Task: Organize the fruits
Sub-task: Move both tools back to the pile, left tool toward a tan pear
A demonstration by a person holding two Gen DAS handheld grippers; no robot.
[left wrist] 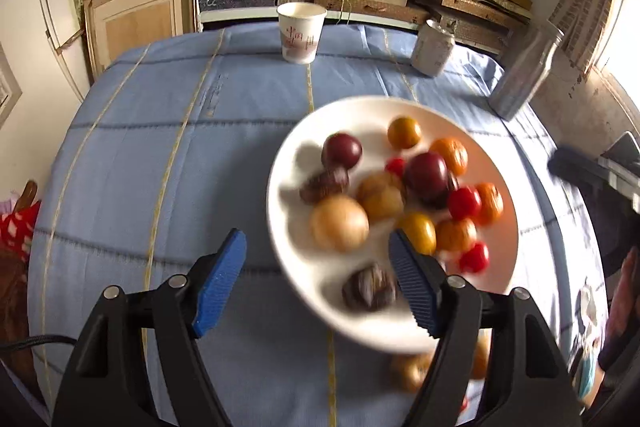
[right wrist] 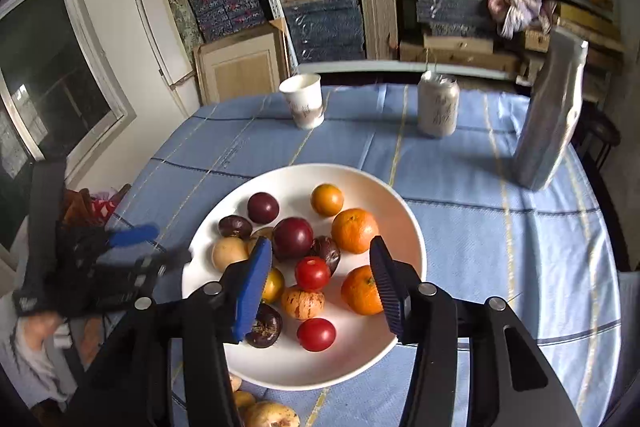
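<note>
Left gripper (left wrist: 318, 273) held agape, nothing clamped, right gripper (right wrist: 320, 277) likewise parted — white plate (right wrist: 408, 223) of fruit positioned beneath both.

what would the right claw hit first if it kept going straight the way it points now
Probably the red tomato in the white plate: it lies just ahead of the open right claw, between its tips. Depth is unclear, so the striped fruit beside it could come first.

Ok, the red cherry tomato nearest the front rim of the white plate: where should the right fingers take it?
Take the red cherry tomato across its round middle, coming from above. It sits apart on bare white plate, so the fingers have room either side.
</note>
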